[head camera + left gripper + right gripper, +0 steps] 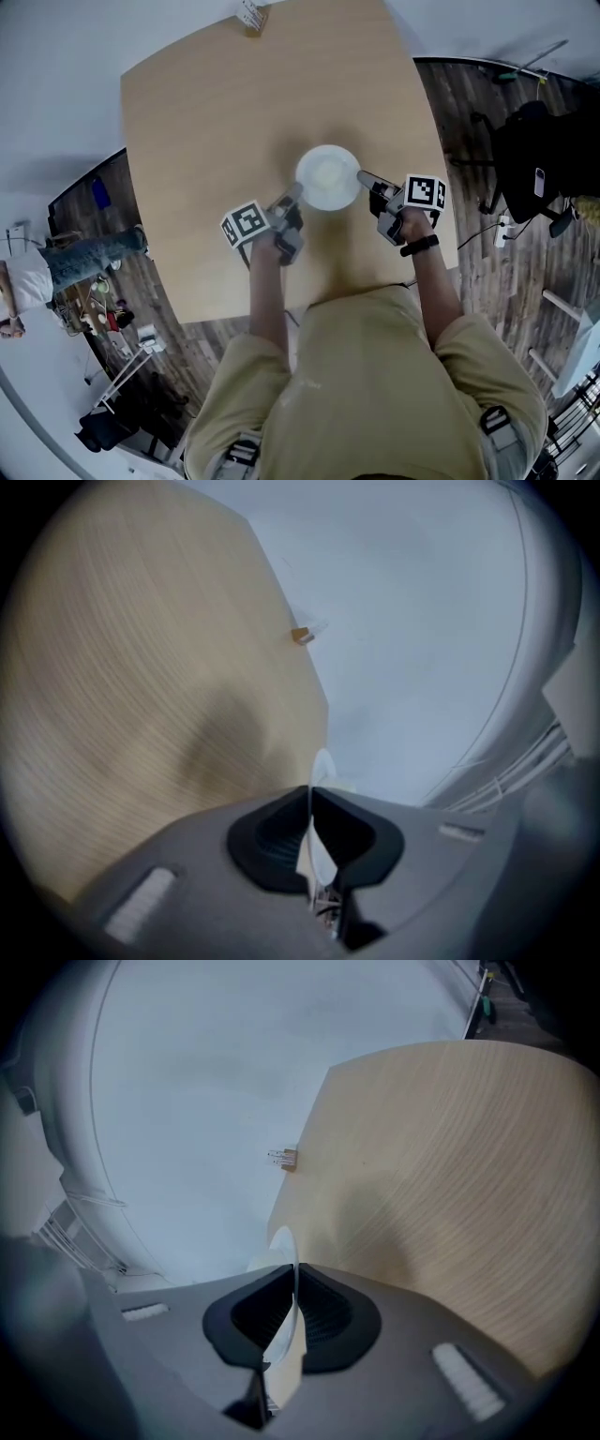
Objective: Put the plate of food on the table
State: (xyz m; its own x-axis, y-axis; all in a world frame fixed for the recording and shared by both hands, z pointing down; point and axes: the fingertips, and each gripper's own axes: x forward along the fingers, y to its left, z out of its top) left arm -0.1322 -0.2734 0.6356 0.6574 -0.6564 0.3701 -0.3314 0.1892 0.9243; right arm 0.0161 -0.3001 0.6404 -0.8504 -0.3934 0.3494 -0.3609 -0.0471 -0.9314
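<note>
A white round plate (328, 176) with pale food on it is over the middle of the light wooden table (206, 103). My left gripper (292, 199) is shut on its near-left rim and my right gripper (367, 178) is shut on its right rim. In the left gripper view the thin plate rim (322, 769) shows edge-on, pinched between the dark pads of the left gripper (310, 794). The right gripper view shows the same: the plate rim (280, 1241) is clamped in the right gripper (294, 1269). I cannot tell whether the plate touches the table.
A small brown and white object (251, 14) stands at the table's far edge, also in view as the small object (300, 636) and the small object (284, 1158). A black chair (534, 169) stands on the right. A person (37, 272) is at the far left, on the dark wood floor.
</note>
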